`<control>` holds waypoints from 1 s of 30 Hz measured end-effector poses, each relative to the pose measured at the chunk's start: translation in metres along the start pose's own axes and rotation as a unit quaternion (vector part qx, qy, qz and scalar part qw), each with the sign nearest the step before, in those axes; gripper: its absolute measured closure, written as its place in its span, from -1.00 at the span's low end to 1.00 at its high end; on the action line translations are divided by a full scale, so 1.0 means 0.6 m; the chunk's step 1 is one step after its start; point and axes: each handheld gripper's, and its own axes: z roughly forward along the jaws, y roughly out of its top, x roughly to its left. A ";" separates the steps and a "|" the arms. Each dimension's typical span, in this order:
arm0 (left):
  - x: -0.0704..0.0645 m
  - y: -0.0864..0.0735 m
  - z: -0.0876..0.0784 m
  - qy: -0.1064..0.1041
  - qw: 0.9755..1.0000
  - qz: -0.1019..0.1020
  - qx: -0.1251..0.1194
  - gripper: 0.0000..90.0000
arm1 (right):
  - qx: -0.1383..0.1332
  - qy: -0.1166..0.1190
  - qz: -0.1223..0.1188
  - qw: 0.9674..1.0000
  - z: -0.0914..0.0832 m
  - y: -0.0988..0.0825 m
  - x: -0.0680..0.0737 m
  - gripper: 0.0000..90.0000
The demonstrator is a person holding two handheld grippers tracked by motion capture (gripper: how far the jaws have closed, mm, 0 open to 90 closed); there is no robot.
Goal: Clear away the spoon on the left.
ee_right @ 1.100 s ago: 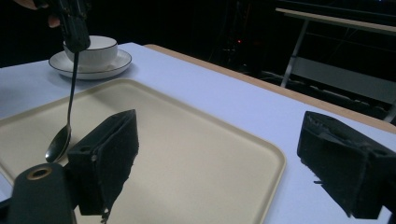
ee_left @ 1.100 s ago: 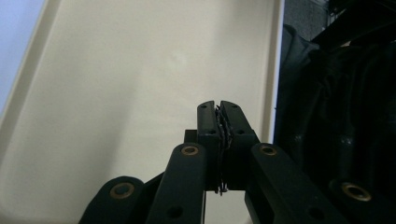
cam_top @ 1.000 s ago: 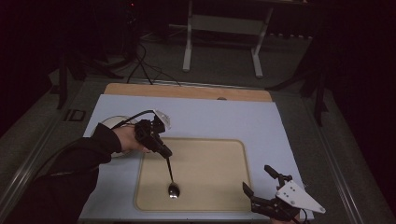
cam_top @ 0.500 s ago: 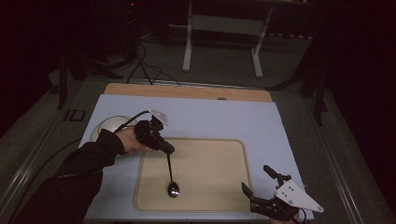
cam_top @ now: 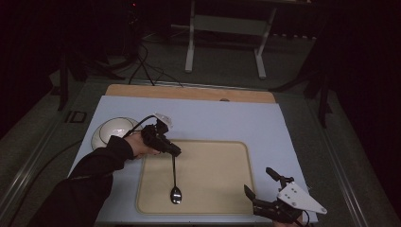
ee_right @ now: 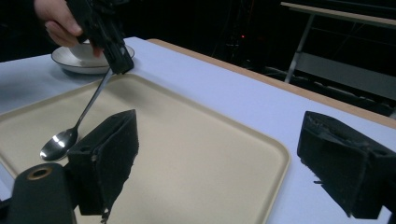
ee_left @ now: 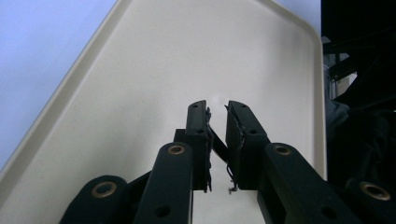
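A metal spoon (cam_top: 174, 176) has its bowl resting on the beige tray (cam_top: 213, 165), and its handle slants up into my left gripper (cam_top: 176, 152) at the tray's far left edge. The left jaws have just been opening. They stand slightly apart, and the thin handle (ee_left: 218, 148) still crosses between the pads and touches both. From the right gripper view the spoon (ee_right: 70, 135) hangs tilted from the left gripper (ee_right: 119, 65). My right gripper (cam_top: 257, 180) hovers open by the tray's near right corner, nothing between its pads (ee_right: 112, 154).
A white bowl (cam_top: 111, 130) stands on the pale blue table cover left of the tray, just behind the left hand. A wooden strip (cam_top: 189, 92) edges the table's far side. Dark floor, cables and a stand lie beyond.
My left hand has sunk a little toward the tray, so the spoon's handle lies lower. The spoon's bowl stays at the same spot. The right gripper has not moved.
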 end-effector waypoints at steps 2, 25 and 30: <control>0.005 -0.003 0.007 0.007 1.000 -0.004 -0.006 0.73 | 0.001 0.001 0.001 1.000 0.000 0.000 0.000 -0.72; 0.033 -0.039 0.054 0.034 0.997 -0.047 -0.058 0.65 | 0.012 0.010 0.002 1.000 0.006 -0.002 -0.001 -0.72; 0.037 -0.042 0.071 0.058 0.995 -0.068 -0.051 0.65 | 0.012 0.013 0.005 1.000 0.006 -0.002 -0.002 -0.72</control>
